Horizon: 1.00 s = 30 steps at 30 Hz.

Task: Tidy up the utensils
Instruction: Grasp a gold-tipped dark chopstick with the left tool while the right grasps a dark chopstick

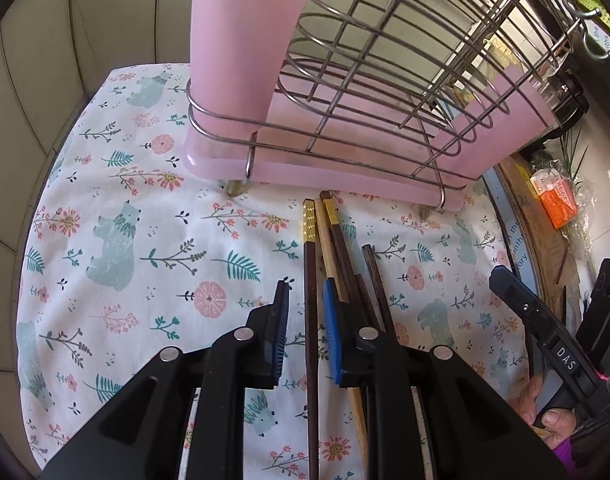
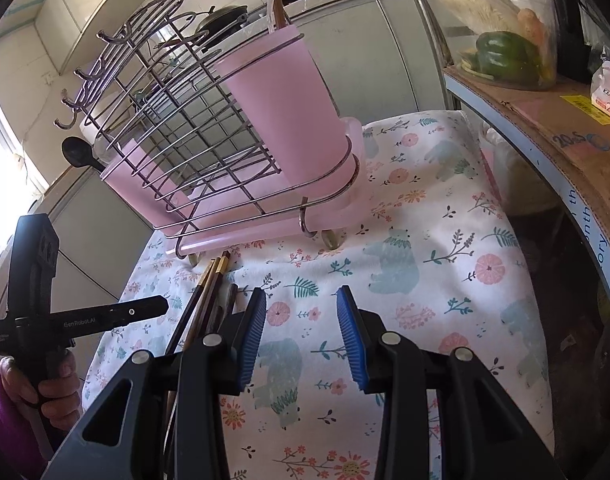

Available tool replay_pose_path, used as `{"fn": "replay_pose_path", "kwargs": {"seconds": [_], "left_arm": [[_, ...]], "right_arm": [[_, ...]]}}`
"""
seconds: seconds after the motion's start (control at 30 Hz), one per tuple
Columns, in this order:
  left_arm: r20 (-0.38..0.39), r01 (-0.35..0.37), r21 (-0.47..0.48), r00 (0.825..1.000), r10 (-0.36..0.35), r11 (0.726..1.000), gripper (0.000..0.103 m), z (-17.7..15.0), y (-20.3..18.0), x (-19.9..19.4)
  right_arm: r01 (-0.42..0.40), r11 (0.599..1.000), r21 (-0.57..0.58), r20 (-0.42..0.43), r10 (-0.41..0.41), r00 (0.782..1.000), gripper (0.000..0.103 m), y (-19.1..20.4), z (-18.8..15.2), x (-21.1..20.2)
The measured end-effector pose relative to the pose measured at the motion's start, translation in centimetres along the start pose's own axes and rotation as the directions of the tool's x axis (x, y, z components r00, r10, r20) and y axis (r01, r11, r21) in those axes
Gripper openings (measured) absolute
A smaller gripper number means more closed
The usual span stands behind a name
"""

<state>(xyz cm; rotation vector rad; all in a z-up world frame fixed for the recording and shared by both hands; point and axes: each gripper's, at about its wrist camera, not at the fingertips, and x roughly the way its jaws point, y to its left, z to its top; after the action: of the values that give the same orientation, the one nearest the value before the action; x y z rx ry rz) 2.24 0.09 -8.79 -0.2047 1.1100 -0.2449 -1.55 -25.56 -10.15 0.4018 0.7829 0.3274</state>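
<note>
Floral cloth [image 1: 117,184] covers the work surface, printed with bears and flowers; at the bottom centre of the left wrist view the left gripper [image 1: 303,308] has its pads apart, straddling one dark chopstick [image 1: 311,320] without visibly clamping it; the remaining chopsticks [image 1: 345,256] lie bunched just right of it, ends pointing at the rack; in the right wrist view the right gripper [image 2: 301,320] is spread over bare cloth, holding nothing; beyond stands the wire rack [image 1: 365,80] with a pink cup [image 1: 245,40] at upper centre. Judged: the pick-up is in hand; next calls for closing on the chopstick, lifting and tipping it upright into a cup.
</note>
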Motion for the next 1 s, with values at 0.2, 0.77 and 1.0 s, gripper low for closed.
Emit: {"fn": "replay_pose_path", "kwargs": {"seconds": [0.2, 0.77, 1.0], "left_arm": [[-0.042, -0.020, 0.056, 0.999, 0.023, 0.998, 0.017, 0.8, -0.4, 1.6], [-0.084, -0.077, 0.119, 0.993, 0.087, 0.990, 0.006, 2.5, -1.4, 3.9], [-0.018, -0.032, 0.064, 0.999, 0.033, 0.997, 0.006, 1.1, 0.7, 0.2]], "right_arm": [[-0.014, 1.000, 0.006, -0.022, 0.014, 1.000, 0.036, 0.1, 0.0, 0.4], [-0.135, 0.991, 0.011, -0.211, 0.134, 0.968, 0.036, 2.9, 0.8, 3.8], [-0.094, 0.995, -0.021, -0.321, 0.083, 0.944, 0.029, 5.6, 2.4, 7.0]]}}
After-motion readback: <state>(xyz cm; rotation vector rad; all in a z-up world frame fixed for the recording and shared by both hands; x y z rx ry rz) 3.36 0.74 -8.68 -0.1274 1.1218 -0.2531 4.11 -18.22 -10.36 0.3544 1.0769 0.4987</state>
